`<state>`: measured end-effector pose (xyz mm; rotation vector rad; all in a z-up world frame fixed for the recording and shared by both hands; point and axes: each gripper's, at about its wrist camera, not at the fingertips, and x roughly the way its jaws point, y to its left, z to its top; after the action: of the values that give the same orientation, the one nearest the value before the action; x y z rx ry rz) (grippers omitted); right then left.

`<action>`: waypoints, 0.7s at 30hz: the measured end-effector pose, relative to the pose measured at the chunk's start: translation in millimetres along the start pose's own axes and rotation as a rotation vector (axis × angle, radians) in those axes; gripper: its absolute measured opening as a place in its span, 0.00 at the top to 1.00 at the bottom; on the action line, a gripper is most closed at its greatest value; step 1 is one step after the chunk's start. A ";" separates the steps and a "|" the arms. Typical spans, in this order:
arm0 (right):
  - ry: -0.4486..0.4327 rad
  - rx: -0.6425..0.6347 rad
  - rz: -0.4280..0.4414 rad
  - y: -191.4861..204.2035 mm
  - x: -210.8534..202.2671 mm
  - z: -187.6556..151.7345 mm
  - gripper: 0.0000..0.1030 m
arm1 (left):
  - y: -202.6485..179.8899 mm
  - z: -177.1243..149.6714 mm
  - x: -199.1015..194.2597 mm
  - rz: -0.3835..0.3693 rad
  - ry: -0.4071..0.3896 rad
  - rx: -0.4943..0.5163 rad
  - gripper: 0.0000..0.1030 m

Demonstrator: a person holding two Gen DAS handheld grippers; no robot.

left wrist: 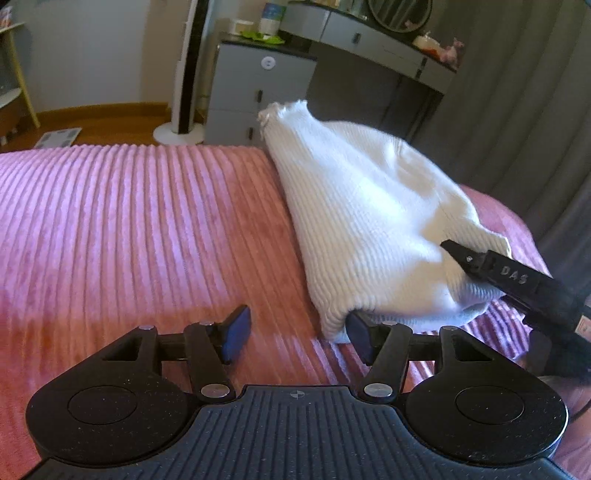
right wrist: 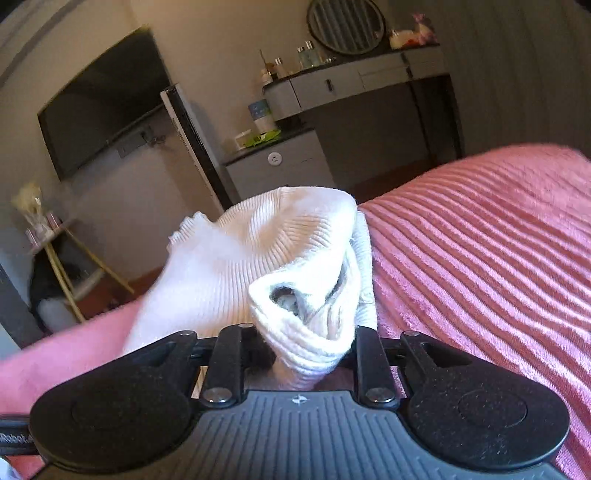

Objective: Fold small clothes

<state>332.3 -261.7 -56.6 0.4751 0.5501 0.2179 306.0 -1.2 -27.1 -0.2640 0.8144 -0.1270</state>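
Left gripper (left wrist: 295,334): jaws stand apart, nothing pinched between the blue pads (left wrist: 236,334). The right-hand pad touches, or sits just at, the near folded corner of the white ribbed garment (left wrist: 369,221); the left-hand pad is over bare pink ribbed blanket (left wrist: 129,221).

Right gripper (right wrist: 301,354): clenched on a bunched fold of the same garment (right wrist: 258,258). The cloth wad fills the gap between the two fingers and rises above them, showing a grey-lined opening in the fold. In the left wrist view one black finger (left wrist: 480,264) of this gripper comes in from the right edge and presses into the garment's near right end.

Garment: one item, white rib knit. It is lifted off the blanket at the gripped end and slopes up. In the left wrist view its long axis runs from near right to far left, ending in a frilled hem (left wrist: 280,110) that points away and upward. The ribs run along that axis.

Count: two grippers, one garment, one blanket.

Farther back: grey drawer cabinet (left wrist: 255,96), then a grey dressing table (left wrist: 388,44) with a round mirror (right wrist: 345,24). A dark wall screen (right wrist: 103,107) shows in the right wrist view.
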 end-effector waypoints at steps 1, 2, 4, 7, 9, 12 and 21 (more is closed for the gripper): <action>-0.001 0.063 0.022 -8.7 -5.1 0.9 0.72 | 1.6 1.0 -5.4 -0.016 -0.007 -0.002 0.39; -0.005 0.141 0.052 -17.2 -10.3 1.2 0.72 | 2.9 2.0 -10.5 -0.036 -0.012 -0.006 0.39; -0.022 0.300 0.112 -34.8 -19.6 -1.2 0.70 | 5.6 5.6 -17.9 -0.075 -0.021 -0.023 0.35; -0.039 0.470 0.174 -52.0 -24.3 -9.1 0.65 | 4.2 13.9 -22.2 -0.097 -0.036 -0.045 0.31; -0.038 0.506 0.191 -56.8 -21.5 -8.6 0.65 | 0.6 20.4 -19.4 -0.102 -0.038 -0.041 0.28; -0.029 0.504 0.206 -59.2 -13.4 0.1 0.61 | -11.3 29.5 -4.9 -0.070 -0.025 0.001 0.24; 0.022 0.340 0.149 -40.5 12.3 13.3 0.77 | -36.7 34.2 28.2 -0.035 0.044 0.069 0.23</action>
<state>352.8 -297.9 -72.0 0.8458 0.5764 0.2733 349.8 -36.1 -14.1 -0.2110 0.8475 -0.1938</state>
